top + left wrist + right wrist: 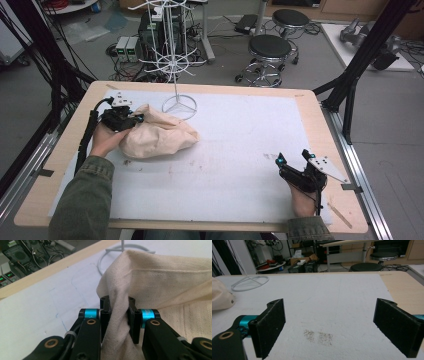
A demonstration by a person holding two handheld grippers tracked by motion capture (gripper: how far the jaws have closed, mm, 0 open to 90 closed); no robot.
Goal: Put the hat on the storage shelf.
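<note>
I see a plain cream cloth bag point(150, 285) between my left gripper's point(119, 315) black, turquoise-banded fingers point(106, 315).

No text, label, brand or sign can be read in any view. Small green lit digits are seen on the grey boxes point(7, 277) on the floor beyond the table edge in the left gripper view, but they are too blurred to be made out.
</note>
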